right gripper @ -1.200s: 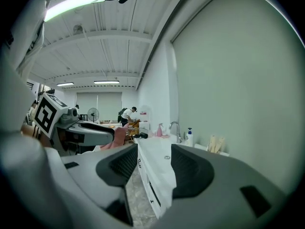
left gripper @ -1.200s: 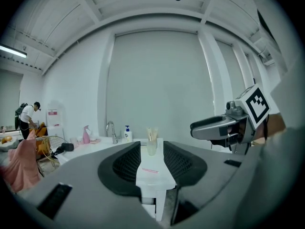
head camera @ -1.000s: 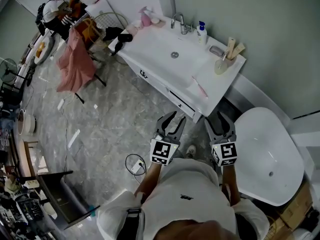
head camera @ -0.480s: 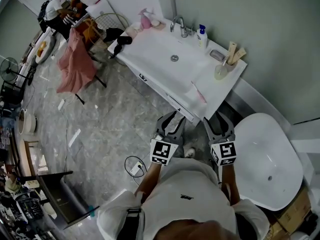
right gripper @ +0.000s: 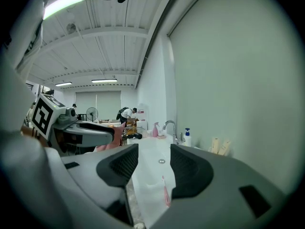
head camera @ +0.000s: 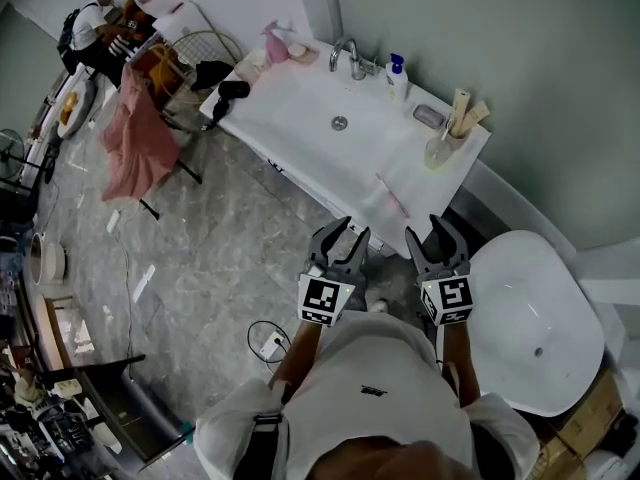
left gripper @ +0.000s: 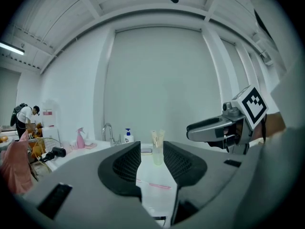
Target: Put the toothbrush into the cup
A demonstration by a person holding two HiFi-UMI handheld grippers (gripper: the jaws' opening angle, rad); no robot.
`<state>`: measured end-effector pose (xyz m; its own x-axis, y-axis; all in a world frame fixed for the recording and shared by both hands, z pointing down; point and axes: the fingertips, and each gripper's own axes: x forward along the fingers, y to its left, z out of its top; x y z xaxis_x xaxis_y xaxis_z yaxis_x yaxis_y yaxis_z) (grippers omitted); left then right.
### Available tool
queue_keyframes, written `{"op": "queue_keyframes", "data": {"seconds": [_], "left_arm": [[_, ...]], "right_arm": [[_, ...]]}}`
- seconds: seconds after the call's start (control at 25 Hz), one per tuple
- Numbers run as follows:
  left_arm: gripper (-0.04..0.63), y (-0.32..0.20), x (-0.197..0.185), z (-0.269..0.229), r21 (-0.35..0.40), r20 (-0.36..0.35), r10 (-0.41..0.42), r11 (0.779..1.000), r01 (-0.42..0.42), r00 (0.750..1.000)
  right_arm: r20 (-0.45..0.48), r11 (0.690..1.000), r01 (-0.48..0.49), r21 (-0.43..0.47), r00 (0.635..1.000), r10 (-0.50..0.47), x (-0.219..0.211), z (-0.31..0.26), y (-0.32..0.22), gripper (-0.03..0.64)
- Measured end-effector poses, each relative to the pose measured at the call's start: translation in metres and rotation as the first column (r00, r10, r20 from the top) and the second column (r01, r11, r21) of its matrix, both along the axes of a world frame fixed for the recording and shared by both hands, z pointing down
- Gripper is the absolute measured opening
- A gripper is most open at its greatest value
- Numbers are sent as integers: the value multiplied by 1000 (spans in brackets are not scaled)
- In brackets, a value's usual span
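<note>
Standing at upper left: a person in a white top with a dark backpack, far from the washstand
Pink cloth: hung over a rack at the left of the head view, below that person
Hair dryer: black, lay at the left end of the white counter
Spray bottle: pink, stood at the back left corner of the counter
Left gripper: was held at lower centre of the head view, in front of the counter's near edge; its own view showed the two dark jaws apart with nothing between them, only the counter beyond the gap
Tap: chrome, rose at the back of the basin, upper centre
Toothbrush: pink, lay flat and slantwise on the counter near its front edge, right of the basin, well apart from both tools; it showed low in the gap of each gripper view
Pump bottle: white with a blue top, stood just right of the tap
Right gripper: was level with the left one and just beside it; its jaws were spread, holding nothing
Cup: pale and translucent, stood upright at the right end of the counter, above and right of the toothbrush, with tan sticks in it
Tub: white, filled the lower right
</note>
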<state>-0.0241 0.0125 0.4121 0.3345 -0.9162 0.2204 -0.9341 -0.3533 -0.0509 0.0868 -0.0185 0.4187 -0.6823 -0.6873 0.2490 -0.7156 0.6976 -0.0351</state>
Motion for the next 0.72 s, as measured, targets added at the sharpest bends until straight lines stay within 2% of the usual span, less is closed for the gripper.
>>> {"op": "queue_keyframes", "data": {"seconds": [0.72], "left_arm": [[164,-117,-49,10,-3,-46,114,993,-115,992]], "right_arm": [[-42,993,-116,-6,992,115,-42,4,-101,219]]}}
